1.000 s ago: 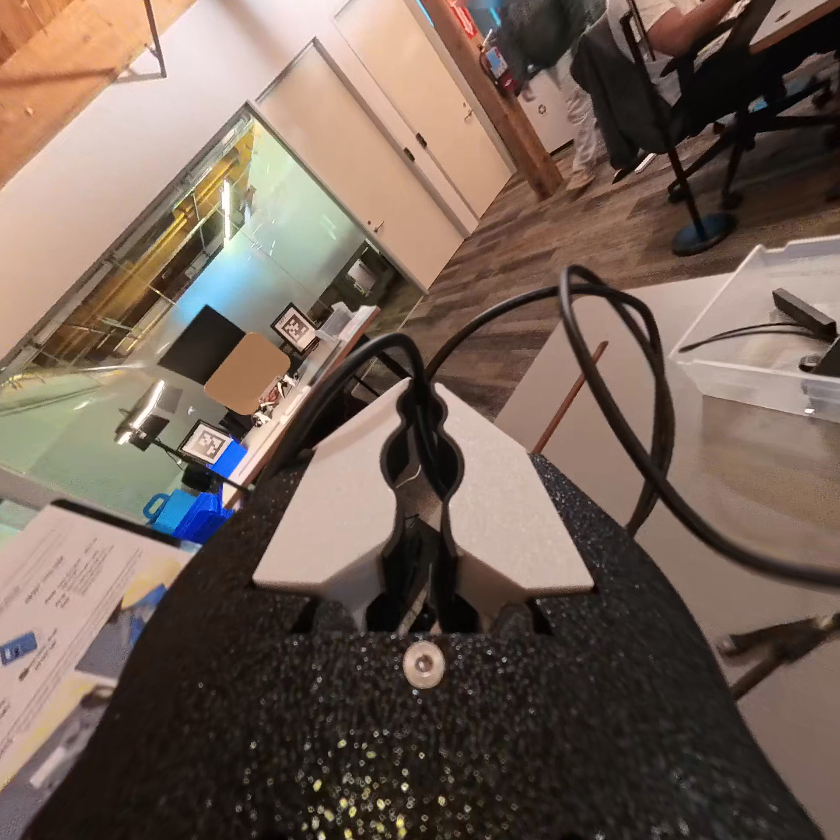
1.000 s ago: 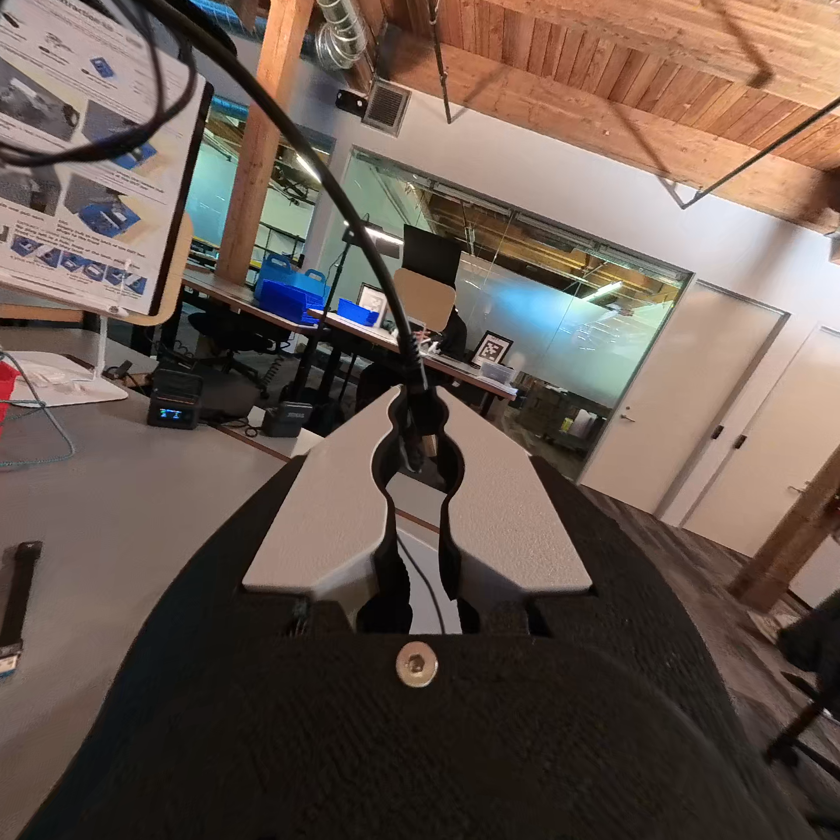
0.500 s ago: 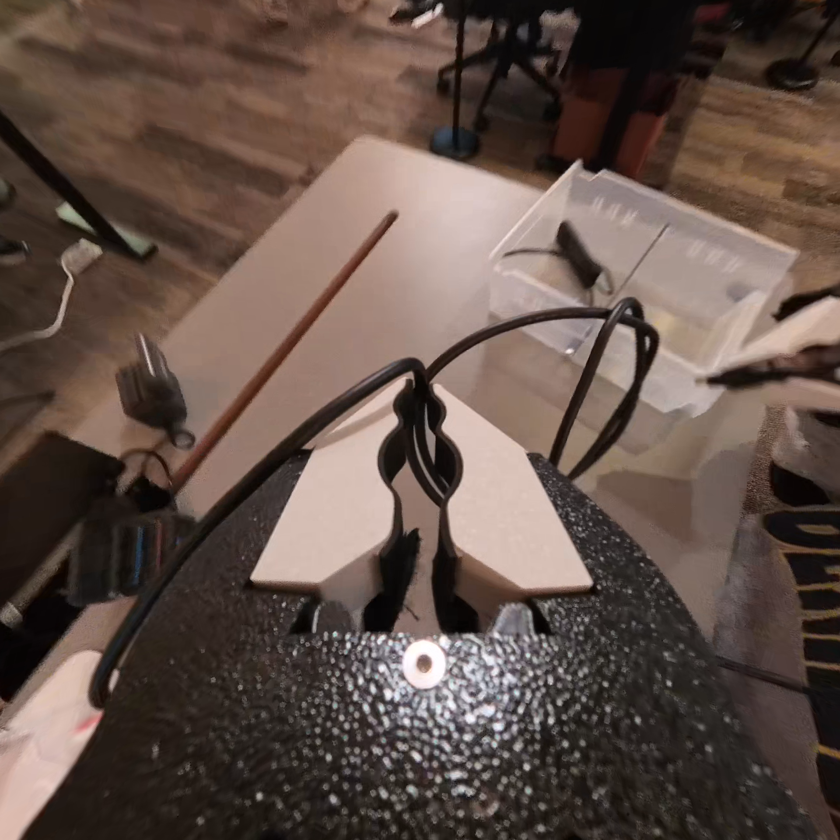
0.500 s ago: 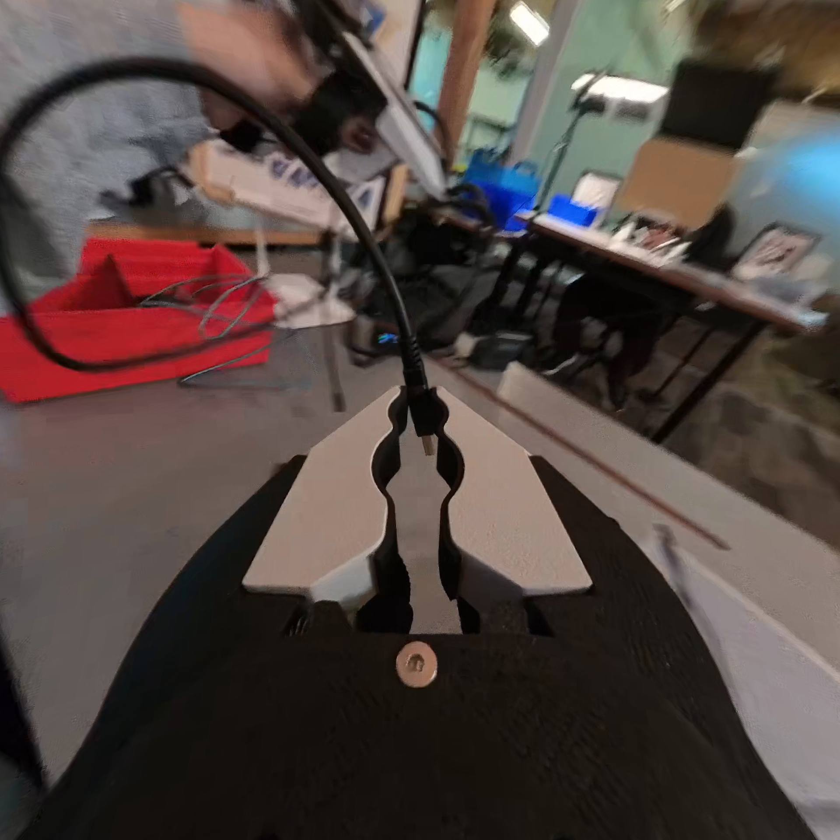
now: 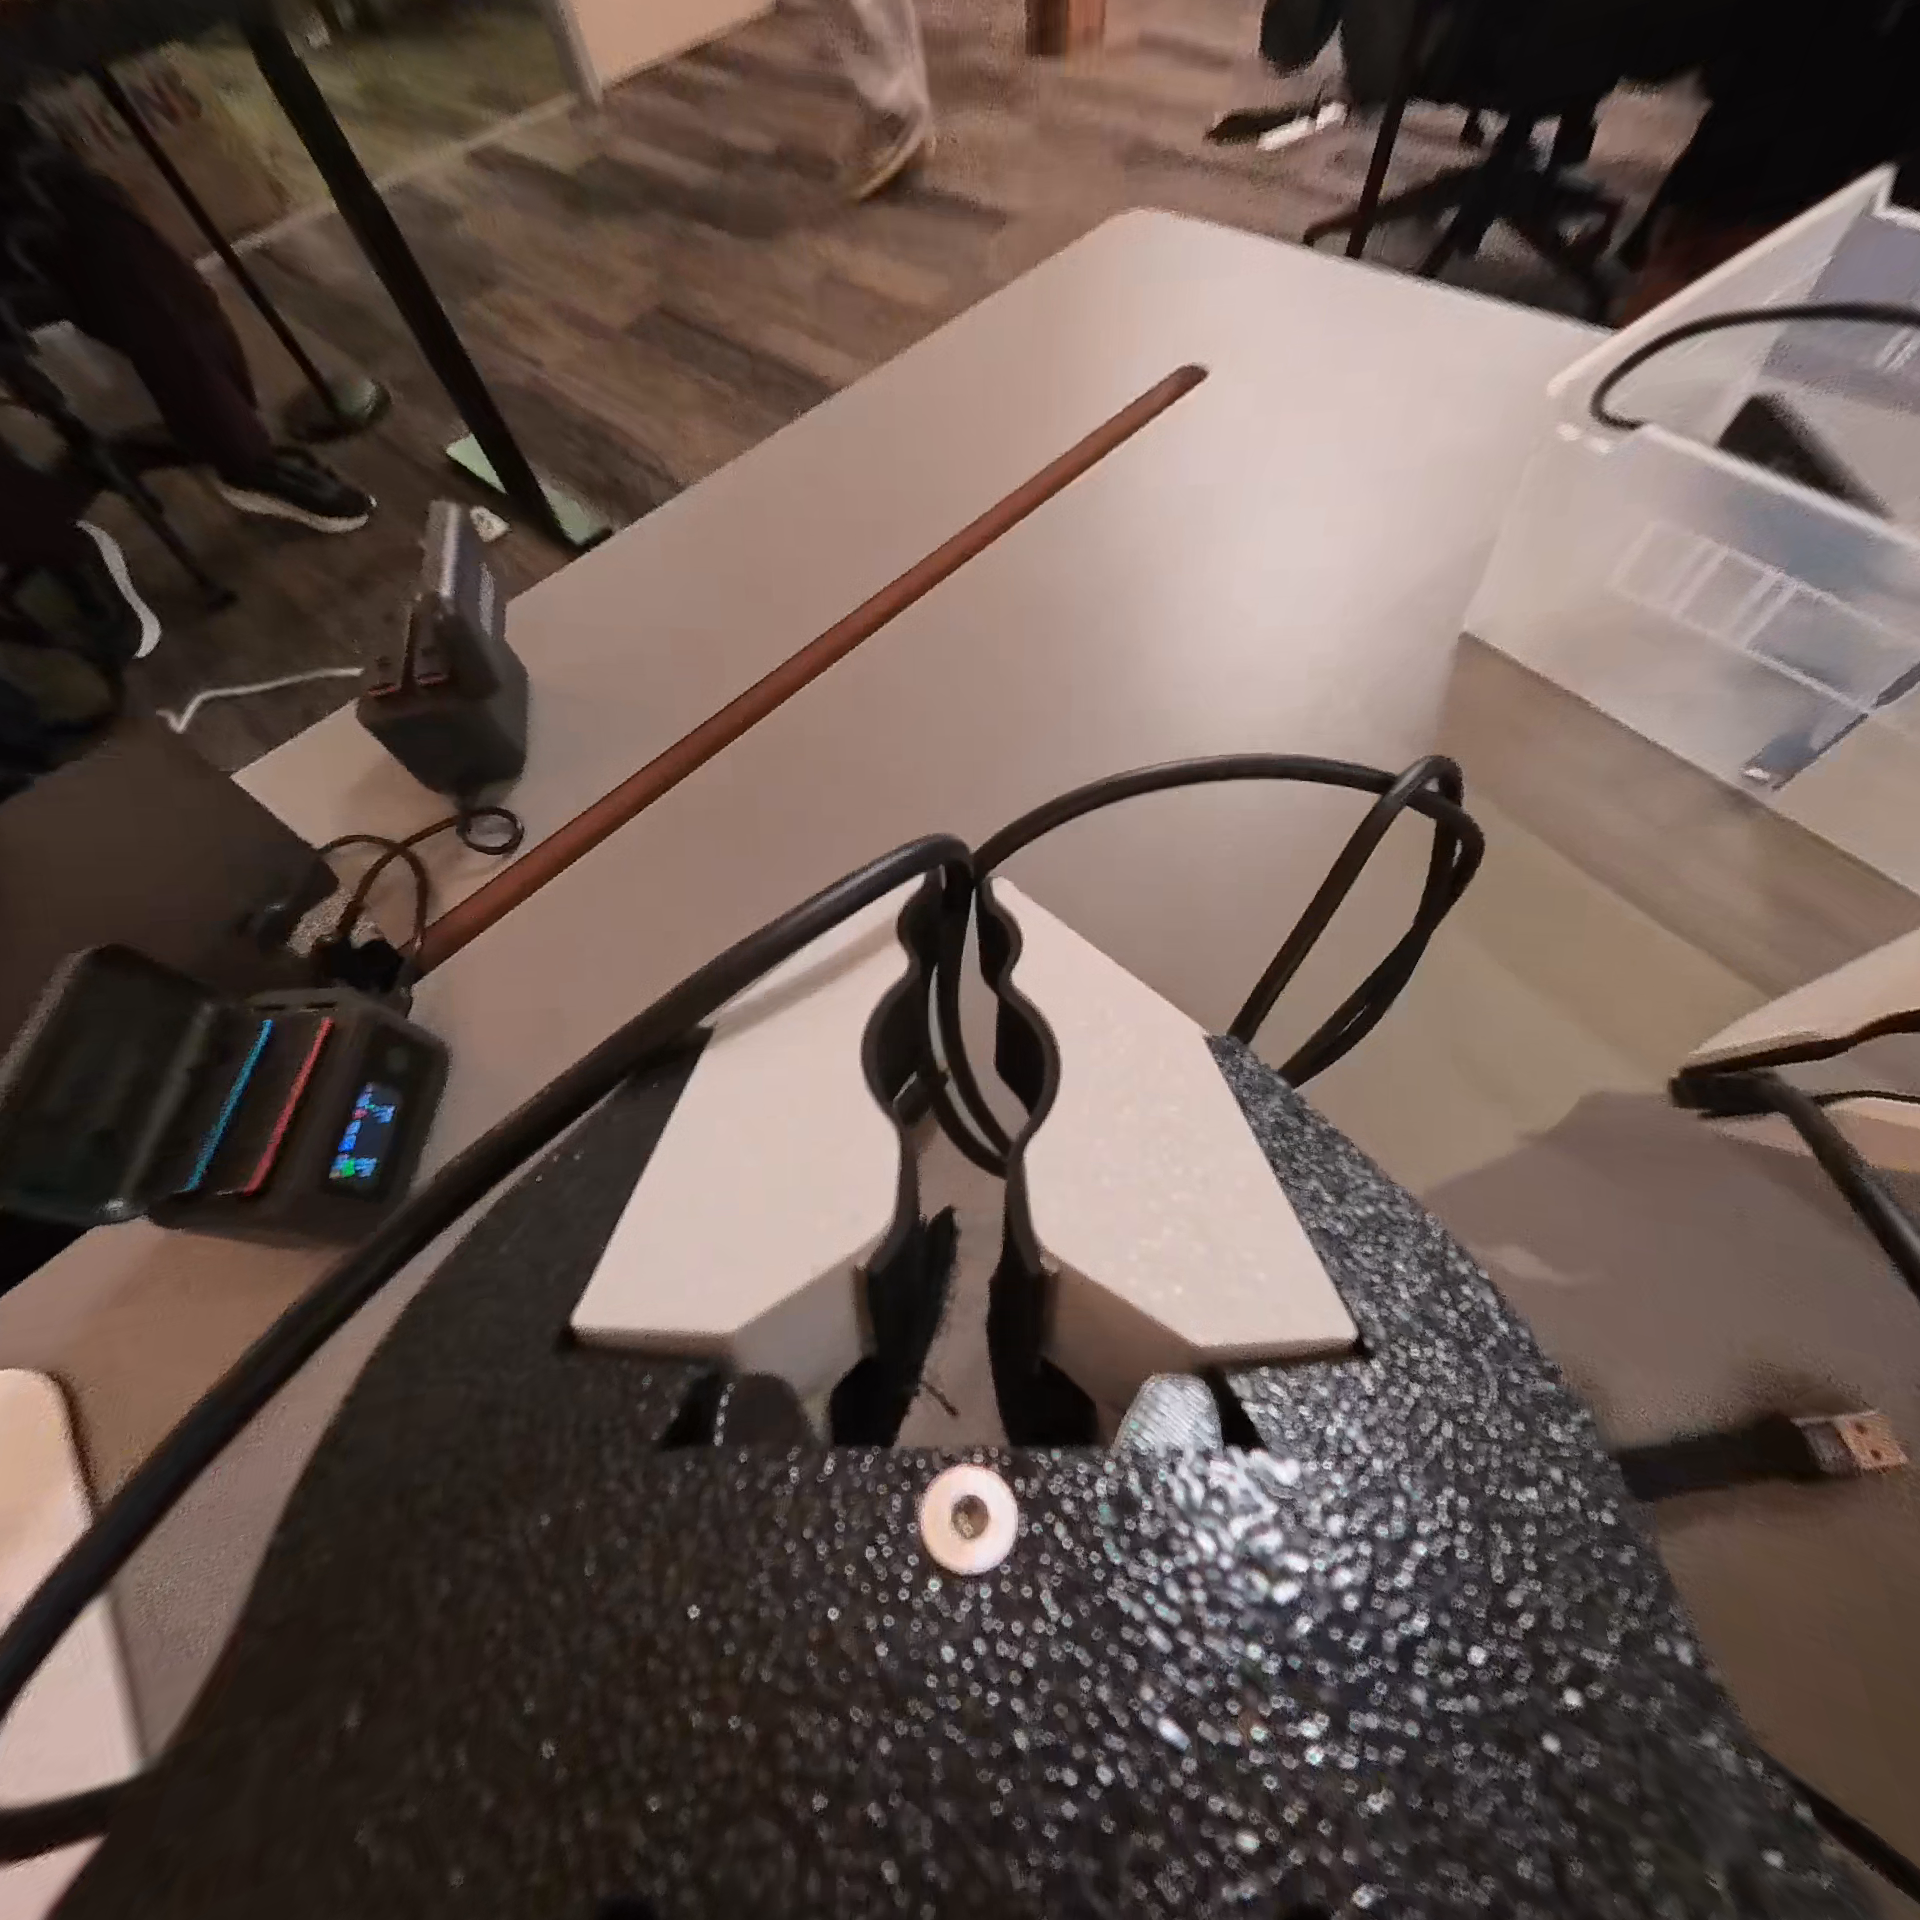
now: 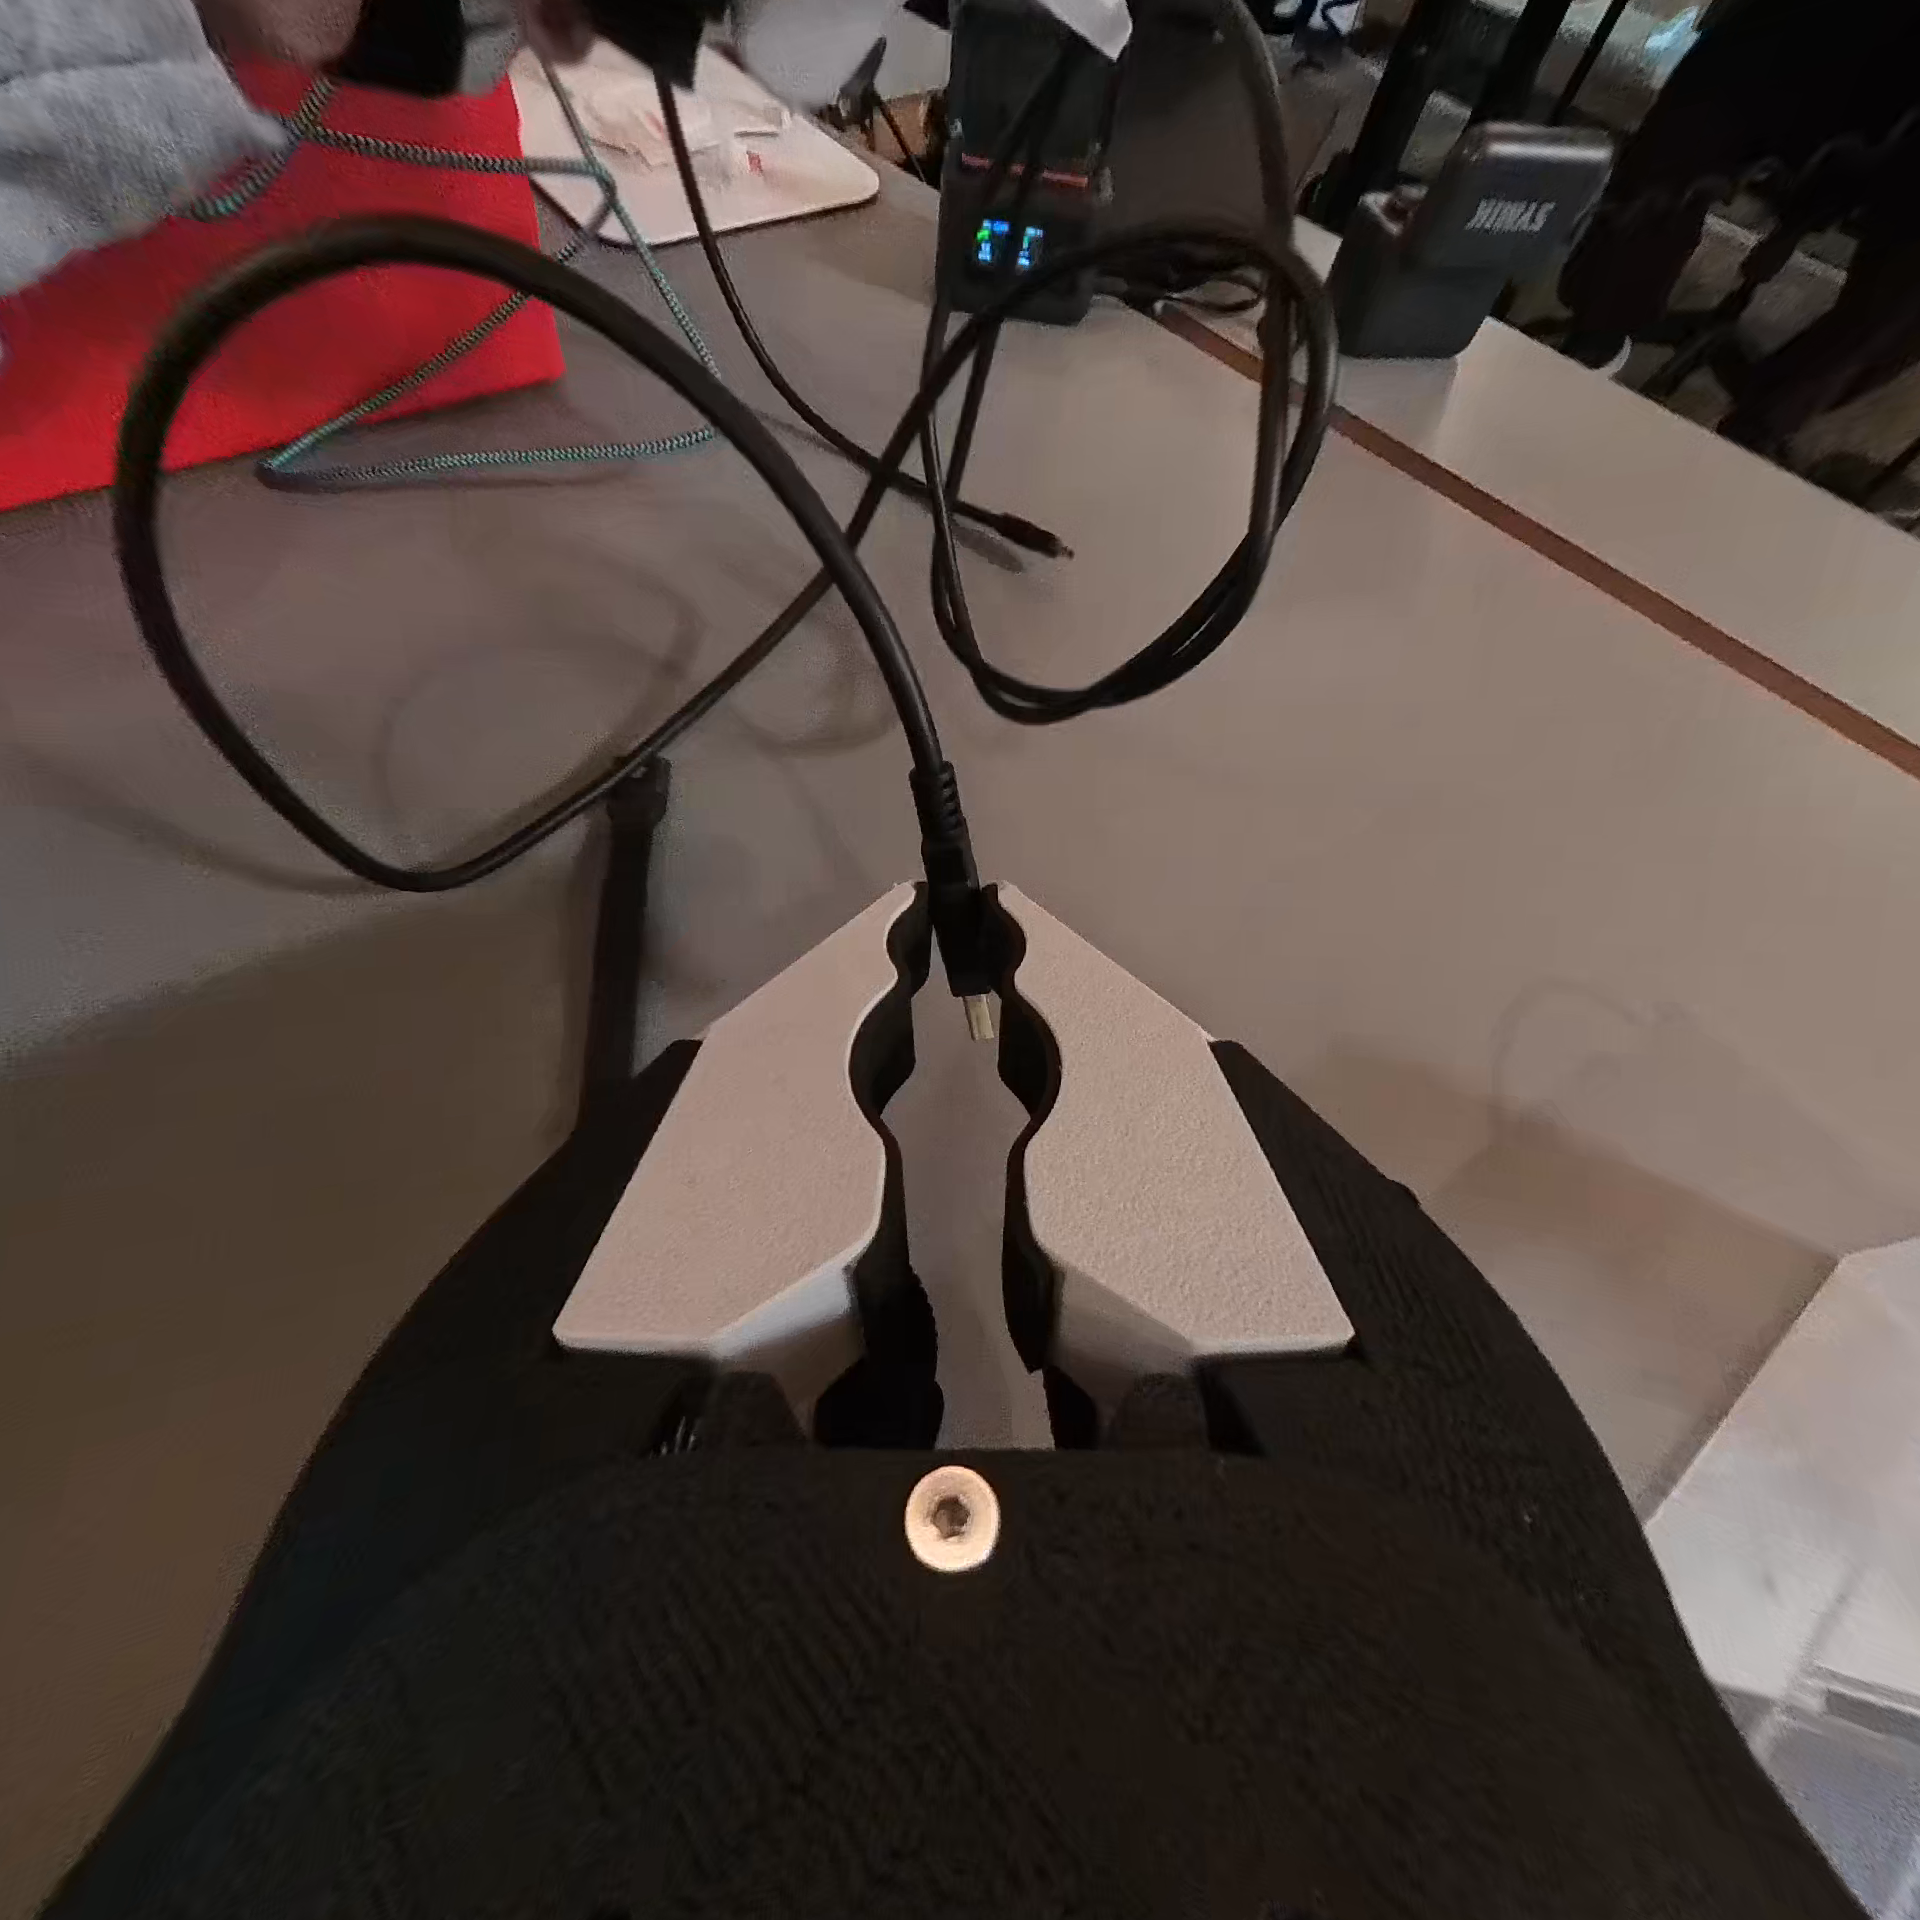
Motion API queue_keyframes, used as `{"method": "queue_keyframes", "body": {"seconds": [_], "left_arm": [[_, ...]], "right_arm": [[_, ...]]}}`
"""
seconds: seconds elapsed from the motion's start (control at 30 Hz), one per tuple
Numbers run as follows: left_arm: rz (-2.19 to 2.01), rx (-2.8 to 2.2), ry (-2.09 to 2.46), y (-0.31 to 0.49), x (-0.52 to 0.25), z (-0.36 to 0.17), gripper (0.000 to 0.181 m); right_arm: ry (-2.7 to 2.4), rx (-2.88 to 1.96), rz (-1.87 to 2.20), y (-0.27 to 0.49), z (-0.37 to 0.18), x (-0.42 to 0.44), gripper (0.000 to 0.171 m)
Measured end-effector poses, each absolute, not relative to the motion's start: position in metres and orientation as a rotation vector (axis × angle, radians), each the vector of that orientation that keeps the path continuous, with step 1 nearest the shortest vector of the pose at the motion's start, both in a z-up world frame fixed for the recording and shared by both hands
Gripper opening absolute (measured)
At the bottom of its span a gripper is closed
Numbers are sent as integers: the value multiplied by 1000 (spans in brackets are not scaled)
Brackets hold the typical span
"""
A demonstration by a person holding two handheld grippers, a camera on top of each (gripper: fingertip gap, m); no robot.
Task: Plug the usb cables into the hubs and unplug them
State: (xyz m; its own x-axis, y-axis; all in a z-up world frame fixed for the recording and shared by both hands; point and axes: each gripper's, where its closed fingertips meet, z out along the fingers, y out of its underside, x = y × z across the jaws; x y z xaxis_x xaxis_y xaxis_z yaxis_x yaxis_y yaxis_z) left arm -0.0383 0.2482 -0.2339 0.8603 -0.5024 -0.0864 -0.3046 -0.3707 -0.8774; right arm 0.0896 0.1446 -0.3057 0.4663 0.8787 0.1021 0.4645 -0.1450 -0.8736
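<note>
My left gripper [image 5: 956, 899] is shut on loops of a black cable [image 5: 1444, 831], which arcs right of the tips and trails down to the left. A USB plug [image 5: 1844, 1442] lies on the table at the right. My right gripper [image 6: 951, 902] is shut on the plug end of the black cable [image 6: 416, 260]; its small metal connector [image 6: 977, 1020] points back between the fingers. The cable loops left and up toward the other gripper, blurred at the top left. A long black bar [image 6: 623, 935], perhaps a hub, lies on the table to the left.
A clear plastic bin [image 5: 1714, 540] stands at the far right. Two black devices [image 5: 260, 1112] [image 5: 447, 675] sit at the left table edge, also in the right wrist view [image 6: 1018, 229]. A red bin [image 6: 312, 301] and a braided cable [image 6: 468, 449] lie far left. A brown seam [image 5: 831, 644] crosses the table. About 20 centimeters separates my left fingertips from my right.
Both views have swung down from the room to the tabletop. Both grippers have kept their hold on the black cable, whose loops now hang lower over the table.
</note>
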Motion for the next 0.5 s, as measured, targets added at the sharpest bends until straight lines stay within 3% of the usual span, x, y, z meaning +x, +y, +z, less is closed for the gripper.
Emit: {"method": "queue_keyframes", "body": {"seconds": [0.5], "left_arm": [[-409, -1507, 618, 202, -15, -250, 4]], "right_arm": [[-1111, -1514, 328, 165, -315, 94, 7]]}}
